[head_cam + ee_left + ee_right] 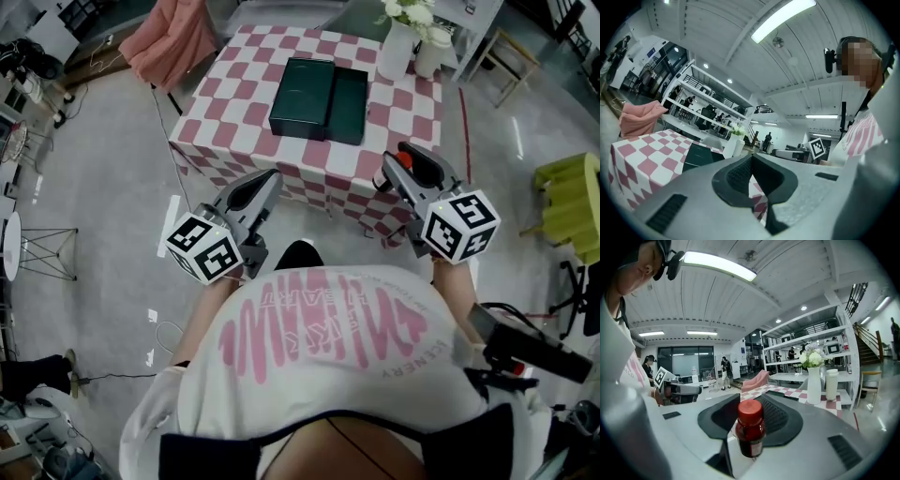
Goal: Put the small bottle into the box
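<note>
Right claw (750,405) clamping red-capped small bottle (750,434), left claw (751,159) closed empty, label (757,445) unreadable

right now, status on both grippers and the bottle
Left gripper shut, empty. Right gripper shut on small bottle. Box on table ahead, nothing in between.

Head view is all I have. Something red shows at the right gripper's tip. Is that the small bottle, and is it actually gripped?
Observer: Yes. The right gripper view shows the small bottle, with a red cap and dark red body, clamped between the right gripper's pads.
Operator: And the left gripper, is it carrying anything?
Observer: No. The left gripper view shows the left gripper with its jaws together and nothing between them.
</note>
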`<state>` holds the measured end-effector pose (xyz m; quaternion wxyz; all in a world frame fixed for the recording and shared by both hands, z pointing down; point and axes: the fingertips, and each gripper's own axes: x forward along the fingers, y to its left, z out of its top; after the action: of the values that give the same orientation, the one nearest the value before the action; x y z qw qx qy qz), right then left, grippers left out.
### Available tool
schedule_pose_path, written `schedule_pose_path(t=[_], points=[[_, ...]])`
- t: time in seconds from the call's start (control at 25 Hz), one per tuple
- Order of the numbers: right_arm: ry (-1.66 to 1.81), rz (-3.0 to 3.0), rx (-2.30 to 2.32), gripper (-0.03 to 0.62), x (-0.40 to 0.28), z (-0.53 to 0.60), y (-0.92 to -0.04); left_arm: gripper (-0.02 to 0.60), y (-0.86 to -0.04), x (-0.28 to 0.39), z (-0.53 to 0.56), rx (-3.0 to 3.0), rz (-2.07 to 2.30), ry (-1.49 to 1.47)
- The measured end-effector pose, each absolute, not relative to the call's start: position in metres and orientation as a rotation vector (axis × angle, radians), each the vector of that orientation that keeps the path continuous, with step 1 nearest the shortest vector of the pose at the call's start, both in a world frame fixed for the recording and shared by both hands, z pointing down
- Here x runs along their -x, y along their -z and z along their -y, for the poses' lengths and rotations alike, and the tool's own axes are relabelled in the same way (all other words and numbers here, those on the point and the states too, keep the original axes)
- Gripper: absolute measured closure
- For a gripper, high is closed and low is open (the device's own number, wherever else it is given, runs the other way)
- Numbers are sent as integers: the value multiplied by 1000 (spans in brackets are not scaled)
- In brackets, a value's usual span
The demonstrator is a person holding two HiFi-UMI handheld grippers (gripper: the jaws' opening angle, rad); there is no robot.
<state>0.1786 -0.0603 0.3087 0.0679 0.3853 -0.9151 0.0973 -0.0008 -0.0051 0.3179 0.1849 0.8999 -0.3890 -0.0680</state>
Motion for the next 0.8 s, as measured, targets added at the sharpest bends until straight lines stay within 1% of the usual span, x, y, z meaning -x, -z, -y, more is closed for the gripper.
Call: schedule_pose_path(t=[0.24,0.52,0.8], points=[[-358,2730,-1170,451,-181,96,-329,574,-331,8,39,-2491,1152,144],[-427,2660,-1236,451,-186,159,-350,574,-353,27,112,-2415,1195,117],[-438,2599,-1270,451,-164,242,-361,574,-361,45,193,-2414,1099,98]])
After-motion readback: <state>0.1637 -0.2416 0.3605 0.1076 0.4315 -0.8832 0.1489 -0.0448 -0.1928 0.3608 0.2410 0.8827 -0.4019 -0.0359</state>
